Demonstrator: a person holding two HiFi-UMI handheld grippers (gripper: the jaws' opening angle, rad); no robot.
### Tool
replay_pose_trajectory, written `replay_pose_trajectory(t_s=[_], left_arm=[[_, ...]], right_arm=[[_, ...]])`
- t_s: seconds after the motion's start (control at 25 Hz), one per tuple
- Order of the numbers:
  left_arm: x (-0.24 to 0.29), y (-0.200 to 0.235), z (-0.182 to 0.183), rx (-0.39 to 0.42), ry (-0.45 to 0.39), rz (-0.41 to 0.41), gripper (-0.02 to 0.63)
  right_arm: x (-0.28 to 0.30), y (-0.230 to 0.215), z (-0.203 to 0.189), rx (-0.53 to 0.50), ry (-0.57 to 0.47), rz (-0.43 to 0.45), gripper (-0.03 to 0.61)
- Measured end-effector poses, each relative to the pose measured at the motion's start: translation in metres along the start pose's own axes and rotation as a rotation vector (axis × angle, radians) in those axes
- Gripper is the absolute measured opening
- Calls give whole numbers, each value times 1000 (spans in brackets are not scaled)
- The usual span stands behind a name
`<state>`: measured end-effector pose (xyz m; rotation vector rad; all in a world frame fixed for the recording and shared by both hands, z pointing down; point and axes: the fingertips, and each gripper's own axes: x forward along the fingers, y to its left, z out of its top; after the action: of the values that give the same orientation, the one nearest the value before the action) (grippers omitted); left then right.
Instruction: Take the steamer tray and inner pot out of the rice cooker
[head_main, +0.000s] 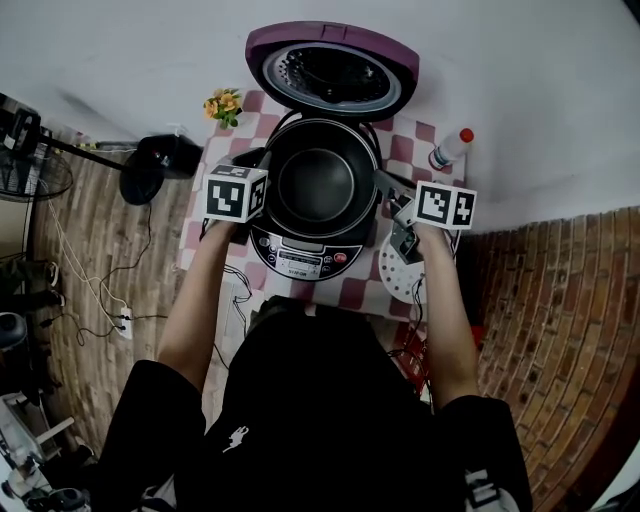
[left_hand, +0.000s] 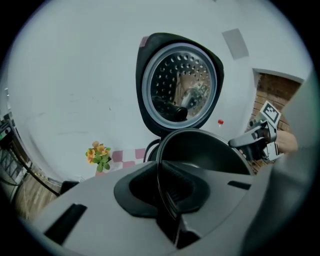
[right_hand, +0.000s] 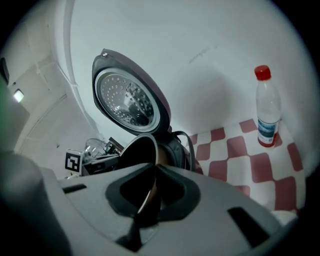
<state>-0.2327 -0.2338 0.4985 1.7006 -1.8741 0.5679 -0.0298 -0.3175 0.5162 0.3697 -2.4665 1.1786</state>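
**A:** Where is the pot?

**B:** The pot (head_main: 318, 185) is in the mouth of the cooker (head_main: 300, 262), which stands on the checked table (head_main: 405, 150) with its lid (head_main: 332, 72) open behind it. I cannot tell whether the pot sits fully down in the cooker or is lifted a little.

**A:** And the grippers?

**B:** The left gripper (left_hand: 167, 192) has its fingers (left_hand: 135, 190) narrow, pinched on the pot's left rim. The thin dark edge runs straight between the pads. The right gripper (right_hand: 147, 200) grips the opposite rim the same way, with its fingers close together on the edge. The two grippers face each other across the pot.

**A:** The tray?

**B:** A white tray (head_main: 393, 278) with holes lies on the table just right of the cooker's front. It is partly under the right gripper and hand.

**A:** Anything else on the table?

**B:** A small bunch of yellow flowers (left_hand: 98, 155) is at the back left corner. A clear bottle (right_hand: 267, 107) with a red cap stands upright at the back right, well apart from the cooker.
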Motion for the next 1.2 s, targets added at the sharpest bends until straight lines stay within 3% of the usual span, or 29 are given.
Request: replay_pose_trajectory(t_s=[0.16, 0.24, 0.36, 0.48, 0.56, 0.92, 1.2], left_arm=[[-2, 0, -3, -31, -10, -1, 32], [-2, -2, -1, -31, -11, -7, 32], [-3, -1, 1, -39, -13, -7, 31], [-3, -3, 0, -46, -11, -8, 31], [-4, -3, -3, -54, -10, 0, 32], [-12, 0, -9, -114, -44, 37, 32], [-36, -4, 2, -124, -124, -2, 31]], right_arm=[[1, 6, 1, 147, 25, 178, 24], [3, 10, 1, 106, 54, 194, 95], [10, 4, -2, -29, 115, 92, 94], [15, -8, -2, -181, 167, -66, 46], [17, -9, -2, -233, 173, -115, 43], [13, 4, 11, -271, 87, -196, 31], [-6, 26, 19, -249, -7, -226, 21]])
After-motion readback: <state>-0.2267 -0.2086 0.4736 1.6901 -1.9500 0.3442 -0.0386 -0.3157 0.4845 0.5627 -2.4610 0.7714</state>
